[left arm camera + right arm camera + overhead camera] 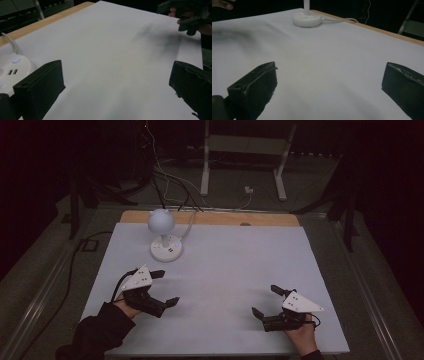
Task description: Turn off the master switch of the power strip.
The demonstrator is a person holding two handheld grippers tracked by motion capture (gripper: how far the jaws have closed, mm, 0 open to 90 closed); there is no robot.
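Note:
A white lamp with a round head (pixel 161 221) stands on a round white base (pixel 166 248) at the back left of the white table top (pixel 220 270). The base carries sockets and a blue light (pixel 15 60); it also appears far off in the right gripper view (pixel 307 18). My left gripper (pixel 166 288) rests near the front left, open, with nothing between its jaws. My right gripper (pixel 266 301) sits near the front right, open and empty too. In each gripper view the two black jaws stand wide apart over bare table.
A white cable (pixel 190 222) runs from the lamp base off the table's back edge, where a wooden strip (pixel 210 218) shows. Behind the table stand a white frame (pixel 245 160) and loose wires on a dark floor. The room is dim.

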